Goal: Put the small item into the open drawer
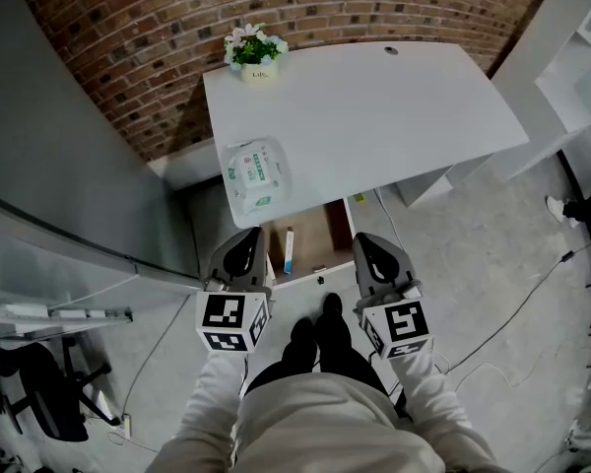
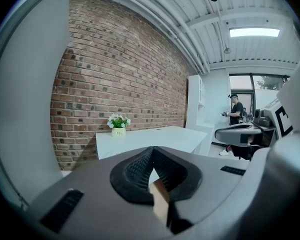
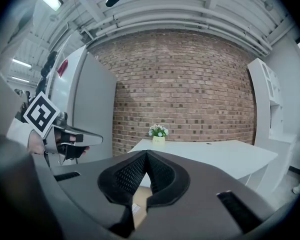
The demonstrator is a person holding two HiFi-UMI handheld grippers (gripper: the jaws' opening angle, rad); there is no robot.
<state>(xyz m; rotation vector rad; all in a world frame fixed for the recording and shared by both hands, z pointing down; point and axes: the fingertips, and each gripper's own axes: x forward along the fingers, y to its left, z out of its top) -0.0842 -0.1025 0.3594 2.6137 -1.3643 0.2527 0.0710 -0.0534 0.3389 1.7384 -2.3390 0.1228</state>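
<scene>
The open drawer [image 1: 320, 236] sticks out from under the white desk [image 1: 374, 116], its wooden bottom showing. A small white and blue pen-like item [image 1: 289, 249] lies inside it near the left side. My left gripper [image 1: 248, 236] hovers at the drawer's front left corner, shut with nothing between the pads. My right gripper [image 1: 366, 241] hovers at the front right corner, also shut and empty. In the left gripper view the left gripper [image 2: 152, 151] has its black pads meeting, and the right gripper [image 3: 146, 154] looks the same in its own view. Both point over the drawer toward the desk.
A packet of wipes [image 1: 256, 173] lies at the desk's front left edge, and a flower pot [image 1: 255, 52] stands at the back against the brick wall. A grey cabinet [image 1: 69, 166] stands to the left, an office chair [image 1: 39, 392] lower left. Cables [image 1: 512, 313] cross the floor at right.
</scene>
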